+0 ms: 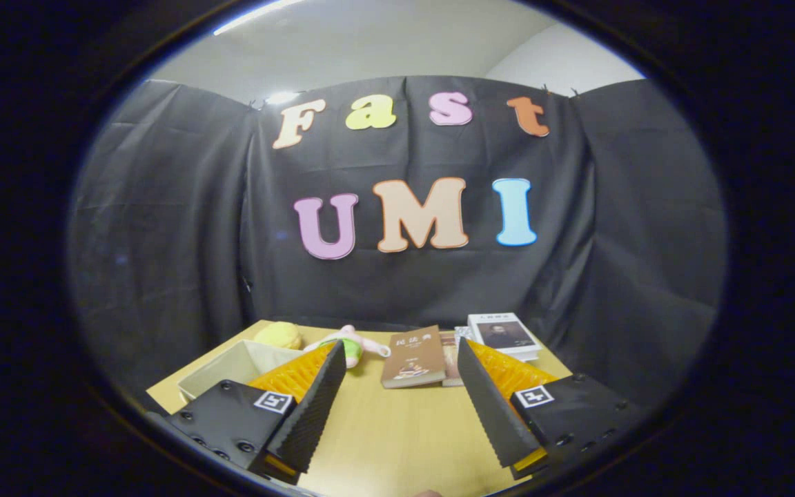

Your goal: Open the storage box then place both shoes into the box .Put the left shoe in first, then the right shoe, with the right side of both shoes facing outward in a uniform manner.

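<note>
- Gripper (401, 359) is held above wooden table (397, 428); fingers are spread wide apart, w/ nothing gripped btwn them.
- Open beige storage box (232, 366) is seen beyond left finger, partly hidden by it.
- Yellow plush (278, 335) and pink-green soft toy (352, 345) are set behind box, near black cloth wall (163, 241).
- Brown book (414, 355) is laid ahead, btwn fingers.
- White books (504, 335) are stacked beyond right finger.

Brown book (414, 357), pale wooden table (397, 428) (yellow plush (279, 335))
</note>
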`<move>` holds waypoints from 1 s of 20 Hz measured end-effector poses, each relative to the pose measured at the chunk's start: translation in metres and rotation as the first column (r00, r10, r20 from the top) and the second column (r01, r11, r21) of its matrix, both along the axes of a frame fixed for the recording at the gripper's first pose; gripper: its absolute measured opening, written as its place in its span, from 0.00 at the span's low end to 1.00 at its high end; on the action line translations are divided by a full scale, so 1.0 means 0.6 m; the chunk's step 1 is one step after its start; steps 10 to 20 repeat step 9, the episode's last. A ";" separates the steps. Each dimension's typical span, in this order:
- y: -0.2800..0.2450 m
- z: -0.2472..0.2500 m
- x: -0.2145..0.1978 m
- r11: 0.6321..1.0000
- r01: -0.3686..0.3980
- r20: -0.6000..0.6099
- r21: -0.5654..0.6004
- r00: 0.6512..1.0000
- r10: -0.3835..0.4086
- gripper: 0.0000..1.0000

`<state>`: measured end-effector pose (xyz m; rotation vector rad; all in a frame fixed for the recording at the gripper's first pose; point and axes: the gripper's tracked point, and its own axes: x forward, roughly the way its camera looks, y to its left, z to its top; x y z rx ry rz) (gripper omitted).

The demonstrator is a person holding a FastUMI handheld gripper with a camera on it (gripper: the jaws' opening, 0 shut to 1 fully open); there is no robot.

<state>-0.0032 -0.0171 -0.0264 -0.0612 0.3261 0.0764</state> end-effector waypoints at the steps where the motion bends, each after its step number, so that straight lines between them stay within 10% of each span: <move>1: -0.010 0.004 -0.004 1.000 0.003 0.011 -0.012 1.000 -0.003 1.00; 20: -0.050 0.041 -0.016 0.999 0.043 0.107 -0.014 0.993 -0.041 1.00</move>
